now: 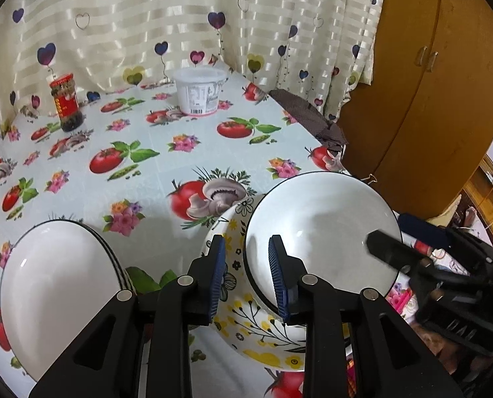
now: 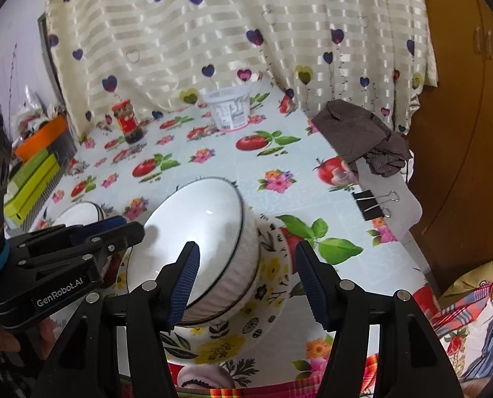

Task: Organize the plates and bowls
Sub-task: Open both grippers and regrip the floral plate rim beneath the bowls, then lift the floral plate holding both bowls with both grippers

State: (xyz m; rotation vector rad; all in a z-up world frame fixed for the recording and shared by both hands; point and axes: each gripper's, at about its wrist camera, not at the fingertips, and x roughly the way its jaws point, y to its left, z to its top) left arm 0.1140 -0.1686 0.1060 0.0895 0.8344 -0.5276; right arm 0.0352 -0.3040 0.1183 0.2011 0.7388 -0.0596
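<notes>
White bowl (image 1: 319, 232) sits tilted in flowered plate (image 1: 246, 315) at table's near edge; left gripper (image 1: 246, 275) and right gripper (image 2: 246, 282) both open, gripping nothing. Next: level bowl, fetch second white bowl (image 1: 57, 292).

A home dining corner. A table (image 1: 166, 169) wears a tomato-and-flower oilcloth, backed by a heart-print curtain (image 1: 180, 16). A wooden wardrobe (image 1: 422, 99) stands beside it, a sauce jar (image 1: 66, 102) on the table

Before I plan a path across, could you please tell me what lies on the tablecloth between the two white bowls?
In the left wrist view, only bare tablecloth and the flowered plate's edge lie between the left bowl and the tilted bowl on that plate.
</notes>
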